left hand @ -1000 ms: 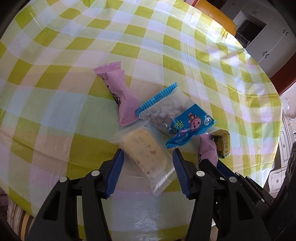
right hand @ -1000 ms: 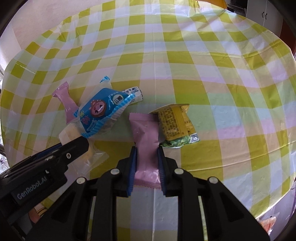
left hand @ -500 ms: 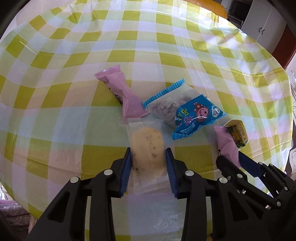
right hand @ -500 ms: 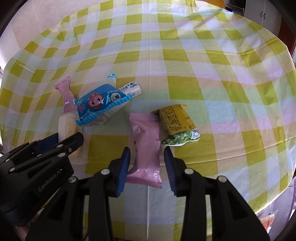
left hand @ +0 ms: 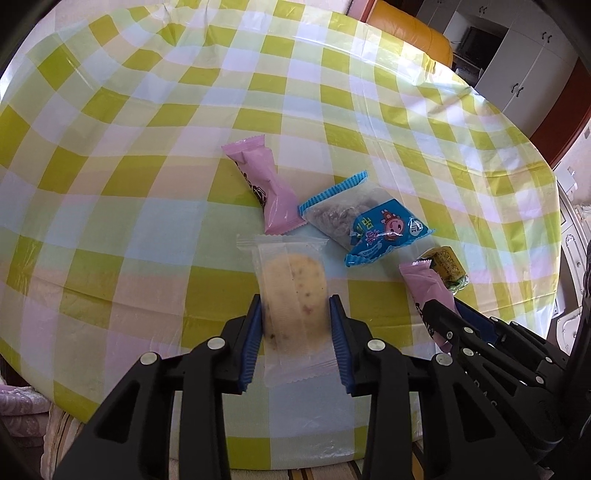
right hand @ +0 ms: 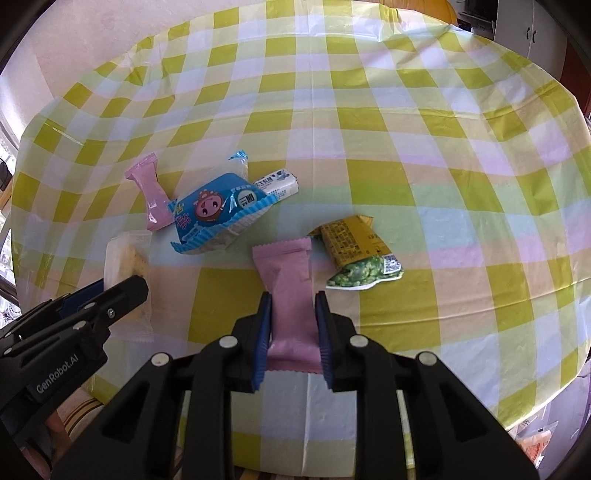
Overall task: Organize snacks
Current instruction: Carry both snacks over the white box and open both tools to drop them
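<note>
Several snack packets lie on a round table under a yellow-green check cloth. My left gripper is shut on a clear packet with a pale cake, its pads pressing both long sides. My right gripper is shut on the near half of a pink packet. In the right wrist view the left gripper sits at the lower left over the cake packet. The right gripper and its pink packet show at the lower right of the left wrist view.
A second pink packet, a blue cartoon packet, a small white-blue bar and a yellow-green pea packet lie just beyond the grippers. An orange chair and white cabinets stand past the far edge.
The left jaws closed from wide apart onto the cake packet, which now lies straight between them. The right jaws opened off the pink packet half a second ago and have closed on it again.
</note>
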